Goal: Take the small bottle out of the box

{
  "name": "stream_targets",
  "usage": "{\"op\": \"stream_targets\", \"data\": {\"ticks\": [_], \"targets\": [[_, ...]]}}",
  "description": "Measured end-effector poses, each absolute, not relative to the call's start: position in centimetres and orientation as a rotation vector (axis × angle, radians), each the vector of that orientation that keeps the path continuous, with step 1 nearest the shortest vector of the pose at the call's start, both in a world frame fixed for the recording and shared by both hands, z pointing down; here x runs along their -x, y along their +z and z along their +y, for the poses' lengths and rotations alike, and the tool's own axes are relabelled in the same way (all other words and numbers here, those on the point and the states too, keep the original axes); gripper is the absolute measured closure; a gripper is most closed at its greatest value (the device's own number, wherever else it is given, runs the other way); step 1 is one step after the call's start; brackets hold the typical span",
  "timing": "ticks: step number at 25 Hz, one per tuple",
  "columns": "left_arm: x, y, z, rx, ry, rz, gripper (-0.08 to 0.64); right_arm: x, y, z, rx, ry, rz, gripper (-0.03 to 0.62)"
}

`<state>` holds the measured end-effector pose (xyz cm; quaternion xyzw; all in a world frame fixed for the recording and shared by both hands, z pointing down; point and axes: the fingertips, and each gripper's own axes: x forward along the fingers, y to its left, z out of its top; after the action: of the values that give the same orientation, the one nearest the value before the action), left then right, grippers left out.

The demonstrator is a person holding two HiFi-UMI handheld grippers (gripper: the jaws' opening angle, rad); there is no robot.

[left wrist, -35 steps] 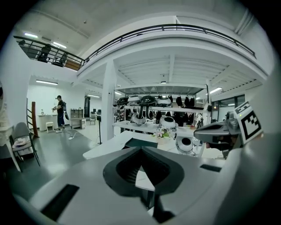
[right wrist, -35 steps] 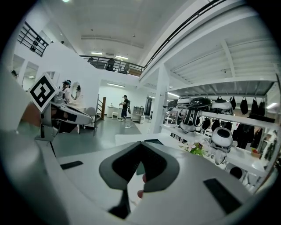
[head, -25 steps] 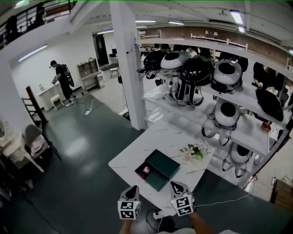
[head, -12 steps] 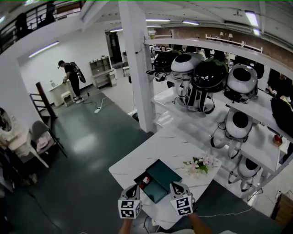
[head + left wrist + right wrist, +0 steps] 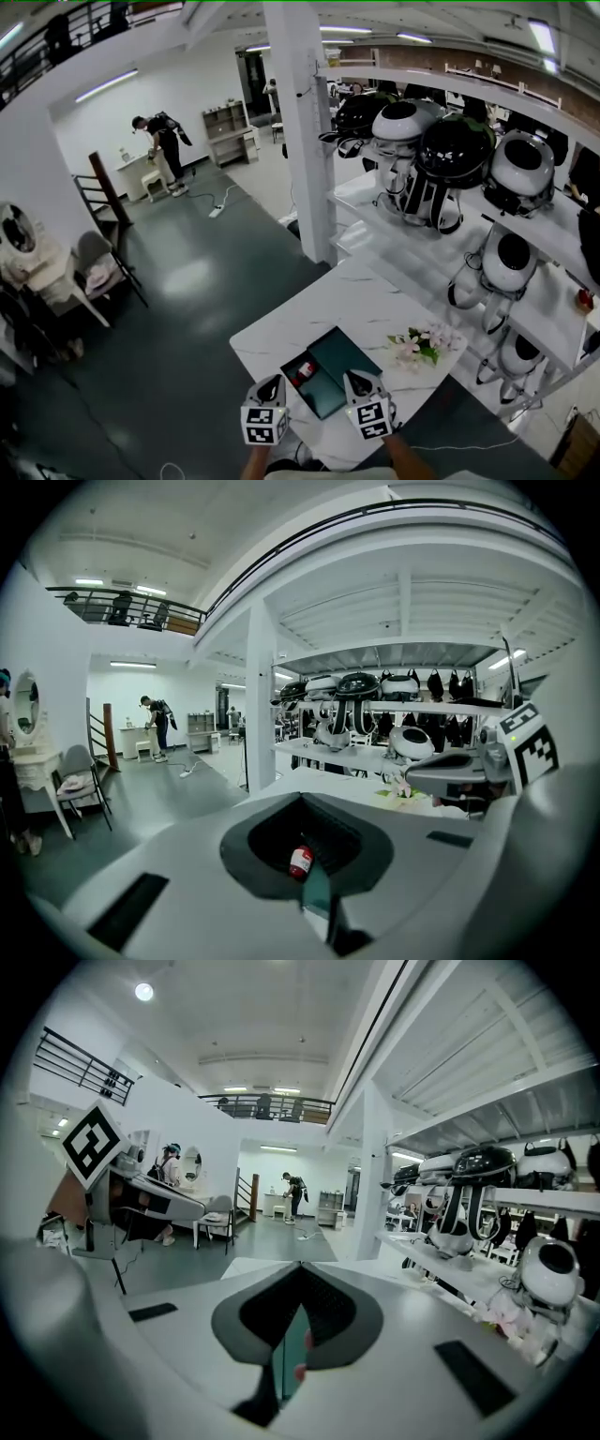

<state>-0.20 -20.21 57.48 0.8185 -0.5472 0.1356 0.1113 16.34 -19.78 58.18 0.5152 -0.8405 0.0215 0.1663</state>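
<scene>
A dark green box lies open on the white marble table. The small red bottle with a white label lies in the box's left part. My left gripper hovers just before the box's near left corner, shut and empty. My right gripper hovers at the box's near right edge, also shut and empty. In the left gripper view, the bottle shows through the dark notch between the shut jaws. In the right gripper view, only the box's green and a bit of red show through the slit.
Pink and white flowers lie on the table right of the box. White shelves with round robot heads stand at the right, a white pillar behind the table. A chair and a person are far off left.
The head view has shifted: table and box now sit closer to both grippers, whose tips now reach the box's near edge. Both grippers stay shut.
</scene>
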Motion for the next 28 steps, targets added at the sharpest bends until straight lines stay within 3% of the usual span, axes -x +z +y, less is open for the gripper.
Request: {"op": "stream_targets", "data": {"ticks": [28], "targets": [[7.1, 63.0, -28.1, -2.417, 0.456, -1.391, 0.541, -7.4, 64.6, -25.3, -1.416, 0.222, -2.239, 0.571]]}}
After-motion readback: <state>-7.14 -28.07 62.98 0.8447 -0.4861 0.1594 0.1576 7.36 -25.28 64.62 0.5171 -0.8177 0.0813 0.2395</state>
